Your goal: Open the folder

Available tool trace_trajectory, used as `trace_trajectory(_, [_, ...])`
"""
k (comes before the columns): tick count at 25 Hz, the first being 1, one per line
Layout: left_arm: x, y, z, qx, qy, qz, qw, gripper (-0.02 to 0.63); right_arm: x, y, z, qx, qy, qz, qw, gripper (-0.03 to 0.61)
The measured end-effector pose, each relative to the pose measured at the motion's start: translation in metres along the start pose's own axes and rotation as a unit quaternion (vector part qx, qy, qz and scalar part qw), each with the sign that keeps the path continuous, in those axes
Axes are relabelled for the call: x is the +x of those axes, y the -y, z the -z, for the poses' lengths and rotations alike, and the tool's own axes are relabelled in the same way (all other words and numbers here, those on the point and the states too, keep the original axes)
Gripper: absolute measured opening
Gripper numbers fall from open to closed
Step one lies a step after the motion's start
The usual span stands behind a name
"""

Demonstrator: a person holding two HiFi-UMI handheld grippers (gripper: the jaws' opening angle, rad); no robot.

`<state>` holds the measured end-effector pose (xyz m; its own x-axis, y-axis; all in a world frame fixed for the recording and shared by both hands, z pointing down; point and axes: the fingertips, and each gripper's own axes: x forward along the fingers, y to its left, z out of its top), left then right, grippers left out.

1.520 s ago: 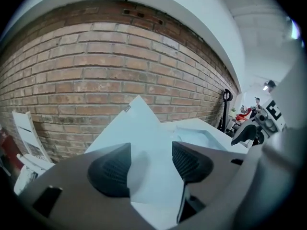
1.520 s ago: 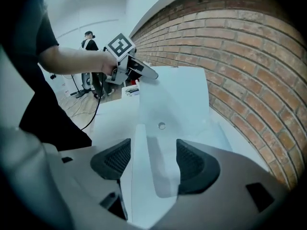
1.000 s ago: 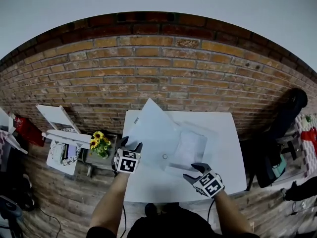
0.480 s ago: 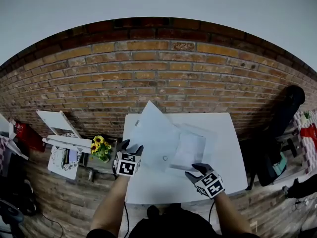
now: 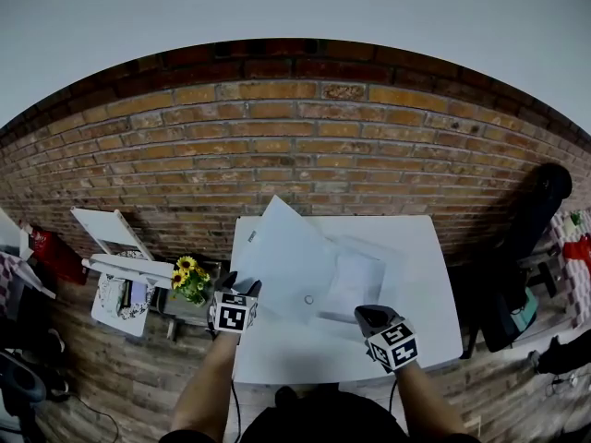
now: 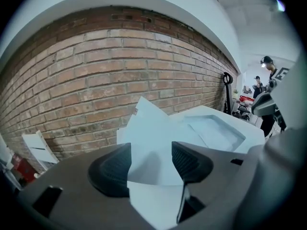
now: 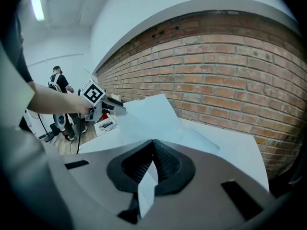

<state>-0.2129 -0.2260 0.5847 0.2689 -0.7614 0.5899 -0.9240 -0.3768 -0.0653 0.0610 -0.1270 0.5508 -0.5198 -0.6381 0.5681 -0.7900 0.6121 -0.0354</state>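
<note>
I have the folder [image 5: 355, 280] lying on the white bench [image 5: 420, 335], over its left and middle part, not far from the brick wall [image 5: 305, 146]. Its cover [image 5: 277, 243] stands tilted up off the lower sheet, with the raised corner pointing toward the wall.

My right gripper [image 5: 369, 316] sits at the folder's near edge. Its jaws have just been closing and are now clenched on a thin white edge of the folder, which shows in the right gripper view as a strip pinched between the pads [image 7: 165, 164].

My left gripper [image 5: 240, 286] is at the folder's left side, by the bench's left edge. Its jaws are released and stand apart. The cover's near edge runs between them, and neither pad presses on it.

Sunflowers [image 5: 187, 275] stand just left of the bench.
</note>
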Motion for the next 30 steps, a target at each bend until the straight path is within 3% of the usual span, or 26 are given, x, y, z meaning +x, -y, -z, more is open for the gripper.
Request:
trace_trajectory(6, [0.001,-0.008,0.019,-0.047,0.009,-0.004,0.9988,0.273,-0.006,0.022,0.010,0.031,0.010,0.035,0.999,0.015])
trace_trajectory(15, [-0.005,0.006,0.009,-0.072,0.045,0.009,0.9964,0.256,-0.027,0.039,0.004,0.082,0.052,0.083,0.992,0.015])
trace_trajectory(20, [-0.015,0.017,-0.009,-0.076,0.070,0.033,0.9941,0.247,-0.038,0.030,-0.008,0.092,0.075,0.100,0.988,0.015])
trace_trajectory(30, [-0.037,0.045,-0.038,-0.063,0.101,0.035,0.9922,0.233,-0.073,0.028,-0.025,0.074,0.118,0.095,0.986,0.015])
